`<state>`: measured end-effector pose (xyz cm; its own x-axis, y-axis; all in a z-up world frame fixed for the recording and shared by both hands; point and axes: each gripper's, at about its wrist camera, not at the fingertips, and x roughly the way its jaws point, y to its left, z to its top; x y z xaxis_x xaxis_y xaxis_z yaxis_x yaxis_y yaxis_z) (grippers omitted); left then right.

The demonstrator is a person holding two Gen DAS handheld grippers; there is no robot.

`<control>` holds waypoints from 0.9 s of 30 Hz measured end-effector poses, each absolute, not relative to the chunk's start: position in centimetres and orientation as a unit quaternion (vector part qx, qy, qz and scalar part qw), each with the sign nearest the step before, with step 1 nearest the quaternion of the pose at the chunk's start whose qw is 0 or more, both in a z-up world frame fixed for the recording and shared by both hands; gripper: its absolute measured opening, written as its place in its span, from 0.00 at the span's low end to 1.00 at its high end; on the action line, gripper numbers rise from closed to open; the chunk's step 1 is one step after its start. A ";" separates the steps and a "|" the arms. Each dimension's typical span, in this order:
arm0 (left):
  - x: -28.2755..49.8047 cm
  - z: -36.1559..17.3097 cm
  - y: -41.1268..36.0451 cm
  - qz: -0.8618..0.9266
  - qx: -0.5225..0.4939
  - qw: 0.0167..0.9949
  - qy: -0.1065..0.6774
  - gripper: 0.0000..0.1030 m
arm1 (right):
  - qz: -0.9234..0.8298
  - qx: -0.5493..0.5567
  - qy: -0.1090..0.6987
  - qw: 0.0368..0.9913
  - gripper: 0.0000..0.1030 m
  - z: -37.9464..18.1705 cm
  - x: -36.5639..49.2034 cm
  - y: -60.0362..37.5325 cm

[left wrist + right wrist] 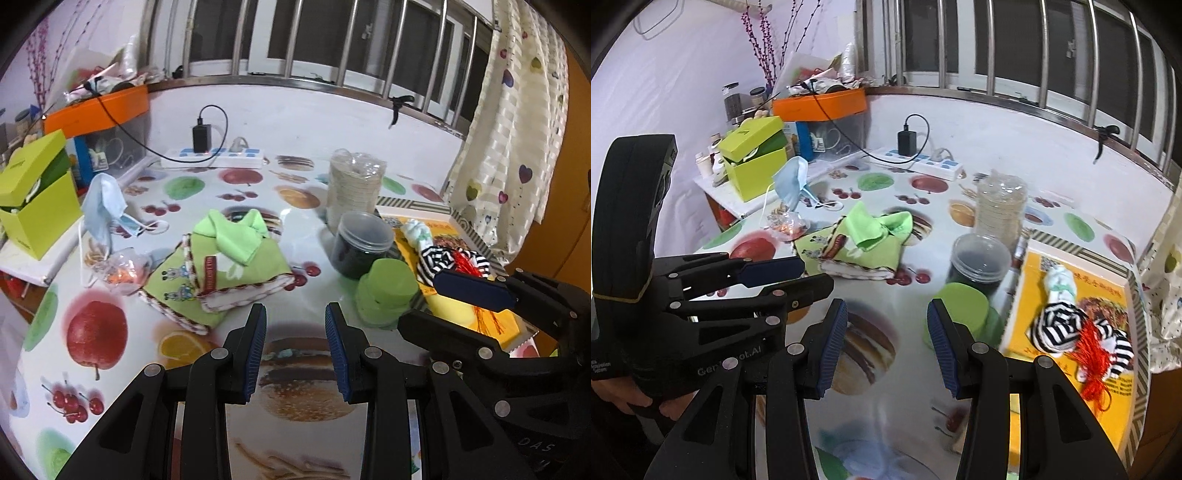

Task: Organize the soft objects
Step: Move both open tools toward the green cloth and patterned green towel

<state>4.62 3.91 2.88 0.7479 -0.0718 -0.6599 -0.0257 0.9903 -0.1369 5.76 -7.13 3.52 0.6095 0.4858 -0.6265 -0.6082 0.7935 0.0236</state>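
Observation:
A pile of green cloths [225, 266] lies mid-table, with a folded light-green cloth [236, 236] on top; the pile also shows in the right wrist view [864, 243]. A striped black-and-white soft toy [1067, 325] with red tassels lies on a yellow box [1115, 424] at the right, beside a small white-green bundle [1060, 280]. The toy also shows in the left wrist view [450, 260]. A blue face mask [105, 203] hangs at the left. My left gripper [295, 332] is open and empty above the table, short of the cloths. My right gripper [886, 332] is open and empty.
A dark lidded jar [360, 245], a green lid [388, 291] and a stack of paper cups [354, 188] stand right of the cloths. A lime box [37, 195], an orange-lidded bin [99, 110] and a power strip [214, 157] stand at the left and back. A plastic snack bag [122, 271] lies left.

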 end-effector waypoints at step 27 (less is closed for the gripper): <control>8.0 -0.2 11.1 0.039 -0.111 0.921 0.372 0.32 | 0.318 -0.087 0.363 0.872 0.45 1.0 11.8 -1.5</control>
<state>8.05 11.09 -0.17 0.7209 -0.0104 -0.6930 -0.1539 0.9725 -0.1746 11.83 -1.48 0.96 0.5351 0.4911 -0.6874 -0.6169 0.7831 0.0792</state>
